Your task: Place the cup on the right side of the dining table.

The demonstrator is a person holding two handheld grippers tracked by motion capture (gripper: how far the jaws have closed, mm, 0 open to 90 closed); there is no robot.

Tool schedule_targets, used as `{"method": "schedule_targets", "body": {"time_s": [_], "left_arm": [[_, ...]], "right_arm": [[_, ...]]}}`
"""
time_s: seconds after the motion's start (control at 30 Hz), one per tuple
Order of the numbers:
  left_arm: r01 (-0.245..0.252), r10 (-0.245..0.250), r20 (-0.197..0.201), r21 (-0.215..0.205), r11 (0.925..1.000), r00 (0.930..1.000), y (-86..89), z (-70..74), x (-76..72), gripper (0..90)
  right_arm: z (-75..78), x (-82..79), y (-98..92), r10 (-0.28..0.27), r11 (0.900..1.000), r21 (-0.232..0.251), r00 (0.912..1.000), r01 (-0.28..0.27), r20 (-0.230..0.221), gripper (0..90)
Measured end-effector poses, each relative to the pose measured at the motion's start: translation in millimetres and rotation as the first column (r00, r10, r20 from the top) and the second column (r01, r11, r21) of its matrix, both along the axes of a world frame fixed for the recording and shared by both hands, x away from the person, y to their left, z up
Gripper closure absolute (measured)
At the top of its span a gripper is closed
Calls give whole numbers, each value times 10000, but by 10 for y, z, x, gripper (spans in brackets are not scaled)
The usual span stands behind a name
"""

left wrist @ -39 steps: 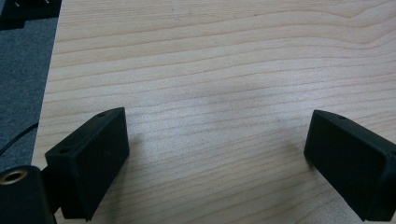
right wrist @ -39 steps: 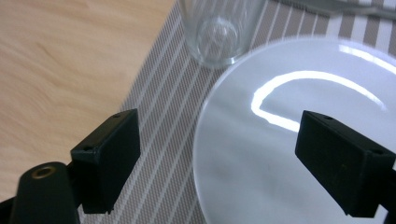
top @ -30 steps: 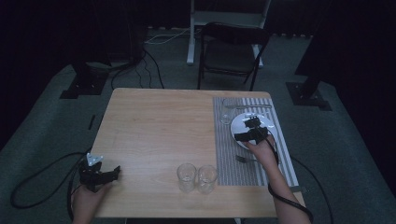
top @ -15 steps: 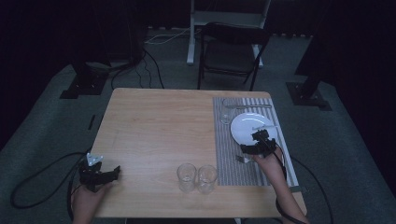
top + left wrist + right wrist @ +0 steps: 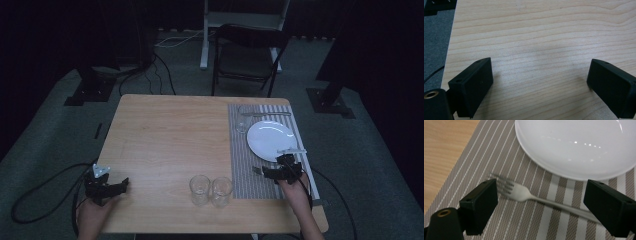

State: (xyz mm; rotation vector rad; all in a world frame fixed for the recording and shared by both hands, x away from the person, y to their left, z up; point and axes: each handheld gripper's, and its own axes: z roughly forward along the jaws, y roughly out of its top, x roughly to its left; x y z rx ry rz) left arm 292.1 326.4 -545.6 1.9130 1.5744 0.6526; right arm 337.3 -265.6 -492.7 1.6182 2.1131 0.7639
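Right gripper view: right hand-held gripper [image 5: 541, 205] apart over fork [image 5: 536, 198] | left hand-held gripper [image 5: 540, 86] apart over bare table [image 5: 536, 32]

Most of the desk [image 5: 165, 135] is bare wood, loads of room to pass. Two glasses [image 5: 210, 190] stand by the near edge; plate [image 5: 271, 139] and fork [image 5: 536, 197] crowd the striped mat [image 5: 245, 155].

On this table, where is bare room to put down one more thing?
The bare wood between the left gripper, the two clear glasses and the far edge is free. The striped grey placemat is crowded: white round plate, metal fork, and right gripper over it.
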Motion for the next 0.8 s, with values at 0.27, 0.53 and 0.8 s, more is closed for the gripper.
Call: {"method": "schedule_targets", "body": {"time_s": [0.27, 0.53, 0.8], "left_arm": [[-15, 15, 0, -18, 10000, 10000, -2, 0, 0, 70], [-11, 11, -1, -15, 10000, 10000, -1, 0, 0, 70], [-12, 12, -2, -15, 10000, 10000, -1, 1, 0, 70]], "right_arm": [[-125, -194, -52, -16, 10000, 73, 9999, 15, 117, 119], [-220, -361, -131, -211, 9997, 101, 9998, 211, -17, 119], [-291, -522, -286, -336, 9993, 162, 9993, 338, -136, 119]]}}
